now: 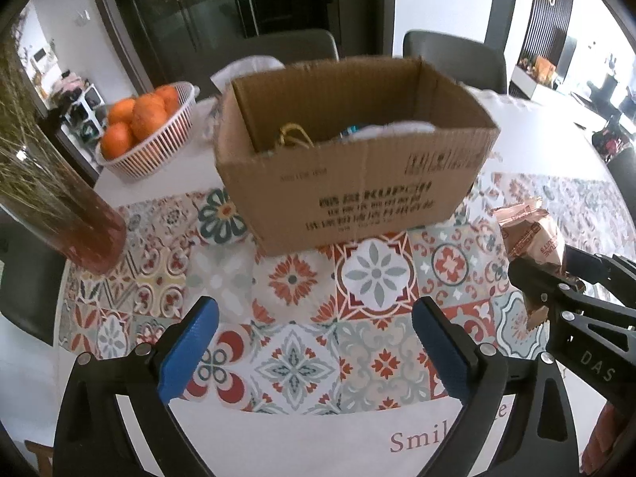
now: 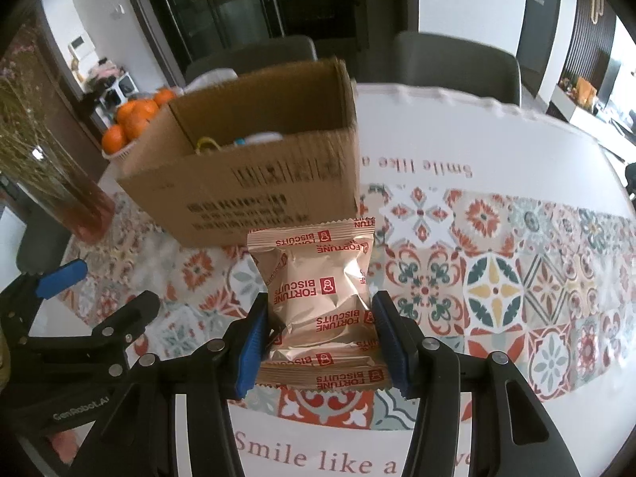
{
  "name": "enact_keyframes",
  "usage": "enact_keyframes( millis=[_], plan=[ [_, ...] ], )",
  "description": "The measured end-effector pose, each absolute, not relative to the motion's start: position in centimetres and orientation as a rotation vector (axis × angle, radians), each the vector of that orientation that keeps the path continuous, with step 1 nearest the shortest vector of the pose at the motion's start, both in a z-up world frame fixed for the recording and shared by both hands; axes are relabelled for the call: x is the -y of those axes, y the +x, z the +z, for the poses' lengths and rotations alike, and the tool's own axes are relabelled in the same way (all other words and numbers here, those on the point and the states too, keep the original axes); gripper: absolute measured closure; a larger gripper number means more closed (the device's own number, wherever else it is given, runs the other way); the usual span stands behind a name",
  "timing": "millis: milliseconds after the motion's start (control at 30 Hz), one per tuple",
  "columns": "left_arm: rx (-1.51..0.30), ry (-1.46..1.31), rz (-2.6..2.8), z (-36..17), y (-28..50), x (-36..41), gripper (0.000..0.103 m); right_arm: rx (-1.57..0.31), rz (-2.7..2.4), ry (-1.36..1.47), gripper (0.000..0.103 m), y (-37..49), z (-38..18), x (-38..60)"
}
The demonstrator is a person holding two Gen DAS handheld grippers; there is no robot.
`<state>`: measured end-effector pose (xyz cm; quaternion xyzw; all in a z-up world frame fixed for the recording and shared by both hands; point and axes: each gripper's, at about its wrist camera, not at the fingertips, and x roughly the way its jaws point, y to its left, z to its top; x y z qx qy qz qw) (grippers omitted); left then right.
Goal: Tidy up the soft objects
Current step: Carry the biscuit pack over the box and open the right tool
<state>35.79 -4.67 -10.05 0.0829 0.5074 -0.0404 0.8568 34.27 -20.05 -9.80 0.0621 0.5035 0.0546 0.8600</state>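
Round white table (image 1: pixel 286 437), covered mid-way by a patterned tile-print mat (image 1: pixel 294 278); the print "Smile like a…" runs along both edges in the right wrist view. Far left: glass vase (image 1: pixel 85 230) of dried stems, reddish at the base, top cut off by the lens edge. Next, a white slatted basket (image 1: pixel 159 143) of oranges (image 1: pixel 135 119). Centre: open cardboard box (image 1: pixel 349 183) standing on the mat, with a yellow cord loop and something white and blue inside, too blurred to name. Behind it, two grey chairs (image 1: pixel 457 55) and a dark glass cabinet (image 1: pixel 222 0); a bright side room lies to the right. Left gripper (image 1: pixel 314 346) hangs over the mat before the box, blue pads spread wide, nothing between them. Right gripper (image 2: pixel 318 338) pinches a copper foil Fortune Biscuits packet (image 2: pixel 318 302) by its sides, held above the mat just in front of the box's near right corner. Only the right wrist view shows the packet face and lettering; the left wrist view catches it edge-on at far right (image 1: pixel 532 246), partly behind the black linkage. The box's printed label is smeared in both views, unreadable.
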Motion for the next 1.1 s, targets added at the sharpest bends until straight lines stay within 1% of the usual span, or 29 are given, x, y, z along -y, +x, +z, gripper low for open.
enact_keyframes(
  millis=[200,433,1100],
  plan=[
    [-0.989,0.169,-0.080,-7.4,35.3,4.1,0.001,-0.985,0.124,0.129,0.050,33.9,-7.3,19.7],
    [-0.924,0.155,-0.072,-5.1,35.0,3.3,0.000,-0.918,0.141,0.125,0.050,33.9,-4.8,18.8],
    [-0.812,0.142,-0.025,-1.2,36.2,0.5,0.000,-0.819,0.189,0.124,0.050,37.1,-1.4,16.6]
  ],
)
